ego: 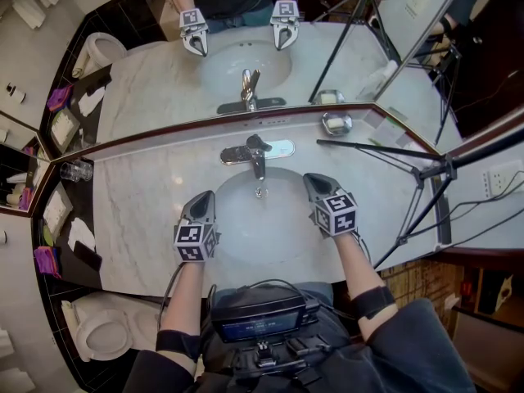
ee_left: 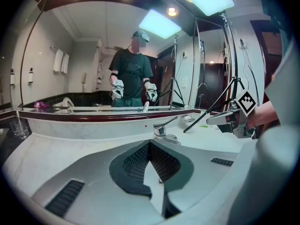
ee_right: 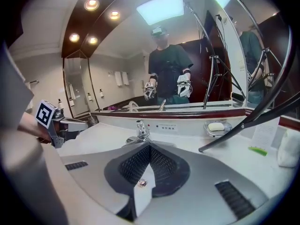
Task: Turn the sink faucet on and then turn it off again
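Observation:
The chrome faucet stands at the back of the oval white sink, its lever handle lying over the base plate. I see no water running. My left gripper hovers over the basin's left rim, and its jaws are shut on nothing. My right gripper is over the right rim, also shut and empty, a hand's width from the faucet. The left gripper view has the faucet just beyond the shut left gripper. The right gripper view has the faucet past the shut right gripper.
A soap dish sits on the marble counter to the faucet's right. Black tripod legs cross the counter's right side. Drinking glasses stand at the far left, a toilet is below left, and a mirror backs the counter.

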Action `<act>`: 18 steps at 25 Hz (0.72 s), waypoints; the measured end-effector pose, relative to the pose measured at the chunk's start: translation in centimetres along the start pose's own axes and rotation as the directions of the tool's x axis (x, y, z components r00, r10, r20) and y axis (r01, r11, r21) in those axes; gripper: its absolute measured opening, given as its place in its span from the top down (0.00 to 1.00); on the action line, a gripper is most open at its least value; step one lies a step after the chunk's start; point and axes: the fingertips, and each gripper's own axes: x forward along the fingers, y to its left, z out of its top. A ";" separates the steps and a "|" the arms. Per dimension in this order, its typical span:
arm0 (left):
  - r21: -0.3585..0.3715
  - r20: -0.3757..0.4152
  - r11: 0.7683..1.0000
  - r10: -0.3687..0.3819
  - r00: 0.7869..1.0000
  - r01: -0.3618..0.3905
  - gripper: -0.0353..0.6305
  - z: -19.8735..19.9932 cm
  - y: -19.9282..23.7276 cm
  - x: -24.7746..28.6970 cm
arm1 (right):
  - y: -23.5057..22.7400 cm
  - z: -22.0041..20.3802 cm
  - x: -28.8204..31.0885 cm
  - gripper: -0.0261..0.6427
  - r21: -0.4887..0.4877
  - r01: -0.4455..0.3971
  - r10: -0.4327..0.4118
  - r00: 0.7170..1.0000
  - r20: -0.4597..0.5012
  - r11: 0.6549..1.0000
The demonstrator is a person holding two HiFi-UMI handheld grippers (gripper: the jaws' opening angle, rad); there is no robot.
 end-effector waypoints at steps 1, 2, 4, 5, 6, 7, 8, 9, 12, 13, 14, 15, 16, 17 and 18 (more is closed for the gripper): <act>0.000 0.002 1.000 0.001 1.000 -0.001 0.95 0.0 0.0 0.0 | 0.0 -0.2 0.0 0.93 -0.004 -0.001 0.001 1.000 -0.001 1.000; 0.004 0.002 1.000 0.001 1.000 -0.001 0.95 0.1 -0.1 0.0 | 0.1 -0.3 0.0 0.93 -0.010 -0.003 0.003 1.000 -0.003 1.000; 0.017 0.003 1.000 -0.001 1.000 0.001 0.95 0.2 -0.3 0.0 | 0.2 -0.5 0.0 0.93 -0.032 -0.006 0.005 1.000 -0.007 0.999; 0.021 0.004 1.000 -0.002 1.000 0.002 0.95 0.3 -0.3 0.0 | 0.3 -0.5 0.1 0.93 -0.043 -0.008 0.007 1.000 -0.009 0.999; 0.022 0.005 1.000 -0.003 1.000 0.003 0.95 0.3 -0.3 0.0 | 0.4 -0.5 0.1 0.93 -0.056 -0.009 0.008 1.000 -0.009 0.998; 0.022 0.005 1.000 -0.003 1.000 0.003 0.95 0.3 -0.3 0.0 | 0.4 -0.5 0.2 0.93 -0.070 -0.007 0.007 1.000 -0.008 0.997; 0.020 0.005 1.000 -0.003 1.000 0.003 0.95 0.3 -0.3 0.0 | 0.3 -0.4 0.4 0.93 -0.087 -0.002 0.002 1.000 -0.007 0.996; 0.019 0.004 1.000 -0.003 1.000 0.003 0.95 0.3 -0.3 0.0 | 0.2 -0.3 0.5 0.93 -0.104 0.006 -0.006 1.000 -0.005 0.995; 0.015 0.002 1.000 0.001 1.000 -0.001 0.95 0.2 -0.1 0.0 | 0.3 0.4 0.9 0.93 -0.173 0.027 -0.029 1.000 -0.009 0.985; 0.013 0.002 1.000 0.002 1.000 -0.002 0.95 0.2 -0.1 -0.1 | 0.6 0.9 1.1 0.93 -0.211 0.028 -0.031 0.999 -0.012 0.977; 0.010 0.001 1.000 0.003 1.000 -0.003 0.95 0.2 0.0 -0.1 | 0.9 1.4 1.3 0.93 -0.255 0.027 -0.032 0.999 -0.015 0.967; 0.008 0.001 1.000 0.004 1.000 -0.004 0.95 0.1 0.1 -0.1 | 1.2 1.8 1.6 0.91 -0.299 0.022 -0.030 0.999 -0.021 0.954; 0.006 0.000 1.000 0.005 1.000 -0.005 0.95 0.1 0.1 0.0 | 1.4 2.0 2.0 0.86 -0.342 0.014 -0.026 0.999 -0.031 0.940; 0.005 0.000 1.000 0.005 1.000 -0.005 0.95 0.1 0.1 0.0 | 1.7 2.1 2.4 0.83 -0.384 0.002 -0.019 0.999 -0.041 0.924; 0.004 -0.001 1.000 0.006 1.000 -0.006 0.95 0.1 0.1 0.0 | 2.0 2.3 2.8 0.81 -0.424 -0.011 -0.012 0.999 -0.051 0.905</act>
